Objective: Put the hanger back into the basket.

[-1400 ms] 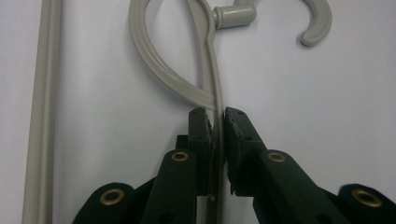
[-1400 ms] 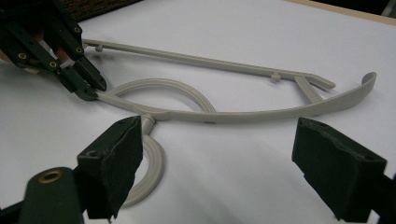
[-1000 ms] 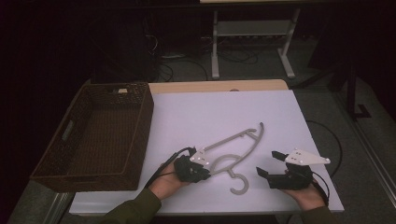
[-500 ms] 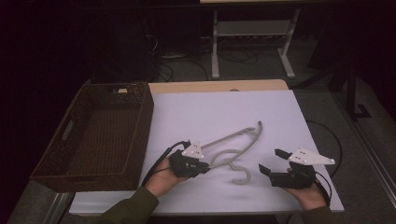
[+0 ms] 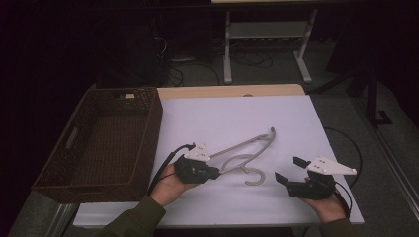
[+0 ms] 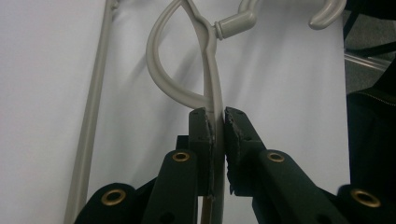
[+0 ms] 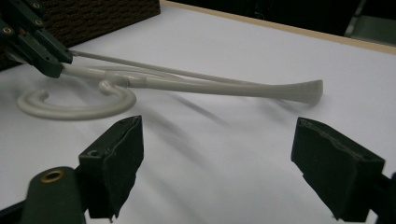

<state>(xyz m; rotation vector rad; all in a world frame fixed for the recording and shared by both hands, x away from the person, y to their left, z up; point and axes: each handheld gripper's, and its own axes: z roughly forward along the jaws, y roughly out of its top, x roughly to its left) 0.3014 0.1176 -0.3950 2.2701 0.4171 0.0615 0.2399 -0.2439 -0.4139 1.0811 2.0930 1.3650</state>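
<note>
A pale grey plastic clothes hanger lies across the middle of the white table top. My left gripper is shut on the hanger's near arm and holds that end a little off the surface. In the left gripper view the pads clamp the thin arm of the hanger, with the hook at the top of the frame. The hanger's far tip still rests on the table. My right gripper stands open at the front right, apart from the hook. Nothing sits between the right gripper's jaws; the hanger lies beyond them.
A dark woven basket stands along the table's left side, a small pale item at its far rim. The basket's corner shows behind the left gripper. Cables and a metal stand are on the floor beyond the table.
My left gripper has risen slightly with the hanger's near arm, and the hook has shifted away from the front edge. The right gripper has not moved.
</note>
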